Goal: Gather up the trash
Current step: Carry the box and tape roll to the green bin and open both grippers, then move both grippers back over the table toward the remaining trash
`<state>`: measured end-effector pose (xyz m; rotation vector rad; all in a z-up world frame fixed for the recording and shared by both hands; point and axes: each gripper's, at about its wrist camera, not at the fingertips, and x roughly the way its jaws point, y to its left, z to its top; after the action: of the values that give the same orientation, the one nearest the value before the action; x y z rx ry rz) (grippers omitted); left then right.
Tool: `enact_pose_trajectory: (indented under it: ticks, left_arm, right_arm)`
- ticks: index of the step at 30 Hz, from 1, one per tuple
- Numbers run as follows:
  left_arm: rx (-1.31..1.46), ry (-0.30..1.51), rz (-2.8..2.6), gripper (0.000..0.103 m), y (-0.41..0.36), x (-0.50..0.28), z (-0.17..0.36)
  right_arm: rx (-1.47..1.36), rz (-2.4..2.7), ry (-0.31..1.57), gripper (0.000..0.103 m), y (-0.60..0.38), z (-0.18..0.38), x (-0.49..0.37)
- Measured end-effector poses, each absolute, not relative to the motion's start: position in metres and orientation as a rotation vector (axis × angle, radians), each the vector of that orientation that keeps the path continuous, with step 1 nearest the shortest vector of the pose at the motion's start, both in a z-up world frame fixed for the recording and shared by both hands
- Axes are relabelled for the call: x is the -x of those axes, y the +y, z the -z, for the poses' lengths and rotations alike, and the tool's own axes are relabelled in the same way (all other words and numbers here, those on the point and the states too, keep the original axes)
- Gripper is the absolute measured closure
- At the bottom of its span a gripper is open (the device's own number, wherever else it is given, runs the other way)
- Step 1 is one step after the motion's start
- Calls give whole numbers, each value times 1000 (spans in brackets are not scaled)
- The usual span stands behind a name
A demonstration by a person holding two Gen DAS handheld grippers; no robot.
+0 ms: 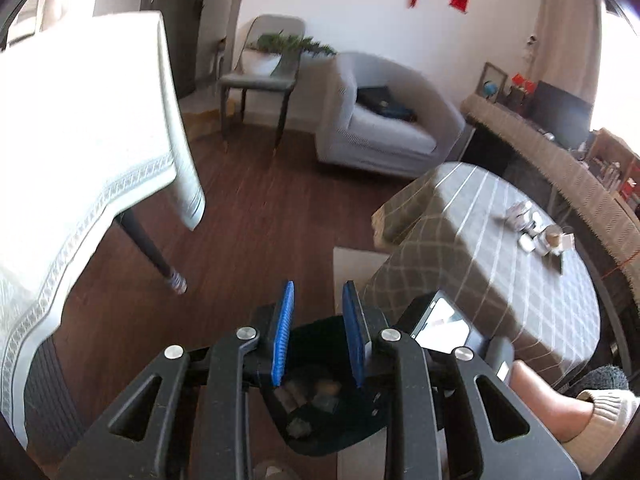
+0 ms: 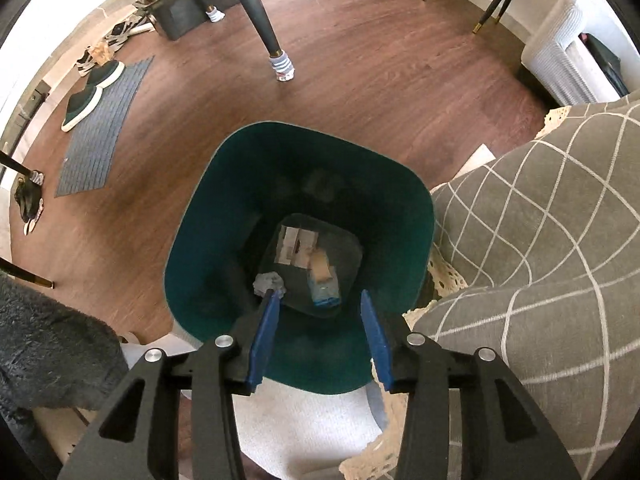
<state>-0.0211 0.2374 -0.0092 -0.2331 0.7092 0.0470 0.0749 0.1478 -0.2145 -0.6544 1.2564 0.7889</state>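
**Waste bin and contents, both grippers above it**

Item 1. Dark green bin [image 2: 224, 240], square with rounded corners, is seen from almost straight above in the right wrist view, standing on the brown wood floor [image 2: 360, 80]. On its bottom are recorded: a crumpled grey wad [image 2: 267, 282] at about 8 o'clock of the bin's floor, a pale printed paper [image 2: 298, 246] near the centre, and a tan and blue wrapper [image 2: 325, 280] at about 5 o'clock. What the wrapper once held cannot be read.

Item 2. Right gripper [image 2: 318, 302], pointed steeply down over the bin mouth. Its blue pads are spread apart with nothing pinched between them; the grey wad is seen just past the tip of the left-hand pad, and whether it touches cannot be told.

Item 3. Left gripper [image 1: 318, 294], tilted forward and downward. Its fingers are drawn in to their narrowest, with nothing seen between the pads. The bin [image 1: 320, 440] is seen below and behind the pads at 6 o'clock.

Item 4. Surroundings. Grey checked cloth [image 2: 540, 220] at 3 o'clock of the bin; a table leg in a striped sock [image 2: 282, 66] at 12 o'clock; a grey mat [image 2: 104, 128] with dark slip-on shoes [image 2: 86, 100] at 10 o'clock. A grey armchair [image 1: 384, 120] is seen at 12 o'clock in the left wrist view.
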Motion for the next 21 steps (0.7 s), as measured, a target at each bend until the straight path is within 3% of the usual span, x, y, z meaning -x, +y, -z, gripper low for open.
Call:
enact_pose_trajectory:
  ticks: [10, 21]
  left_arm:
    - [202, 633, -52, 75, 228, 12, -21]
    - [193, 584, -66, 59, 219, 3, -39]
  right_arm:
    - [566, -893, 1183, 60, 142, 170, -62]
    - [450, -945, 969, 63, 106, 80, -57]
